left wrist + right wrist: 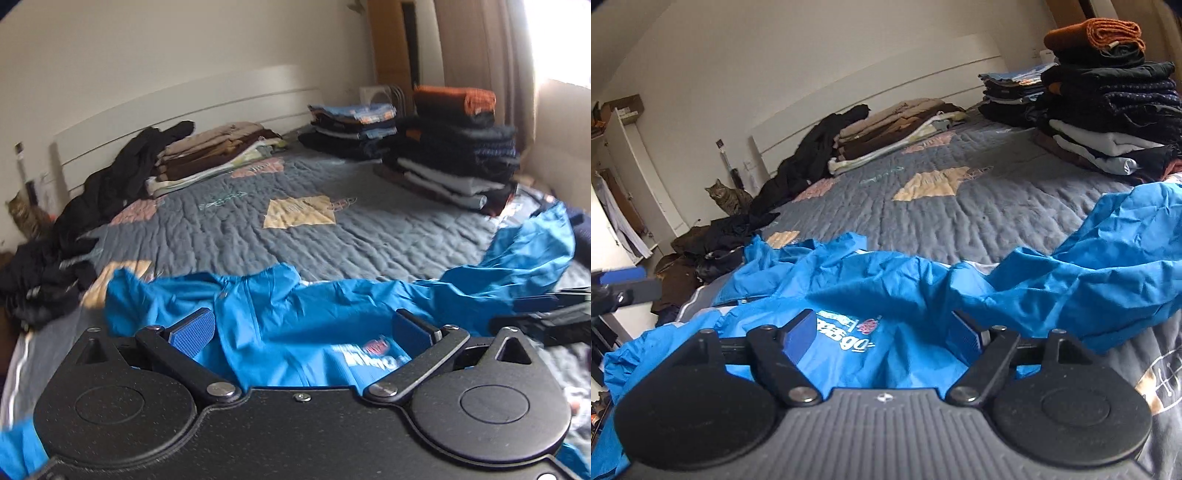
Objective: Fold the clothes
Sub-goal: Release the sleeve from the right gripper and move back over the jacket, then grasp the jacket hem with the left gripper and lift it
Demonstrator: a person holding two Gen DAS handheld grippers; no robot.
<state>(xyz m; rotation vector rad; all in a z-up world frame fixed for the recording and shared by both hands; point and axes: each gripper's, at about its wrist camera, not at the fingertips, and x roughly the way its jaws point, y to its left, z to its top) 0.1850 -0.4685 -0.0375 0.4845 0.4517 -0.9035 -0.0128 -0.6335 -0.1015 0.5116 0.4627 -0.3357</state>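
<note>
Over on the far left, a tabby cat [726, 197] is sitting on the floor by the white headboard [871, 107], looking this way. Just beside it, a heap of black unfolded clothes [85, 221] is trailing down the left edge of the bed. Next along, a folded beige-and-brown stack [218, 147] is resting against the headboard.

Moving toward the middle, the grey quilted bedspread [295, 236] is lying bare, yellow and pink patches showing. In front of it, I'm hovering my left gripper [299, 328] over the bright blue jacket [280, 317], which is lying crumpled across the near edge of the bed; the blue pads are spread wide, gripping nothing, the printed logo showing between them.

My right gripper [886, 332] is doing the same just alongside, fingers parted and free over that same jacket, white lettering visible between the pads. One rumpled sleeve is stretching away to the right.

At the far right, two tall stacks of folded dark clothes [1108, 110] are standing near the headboard corner, an orange-edged brown knit [1097, 33] sitting on top of the nearer one, with curtains [484, 55] hanging behind.
</note>
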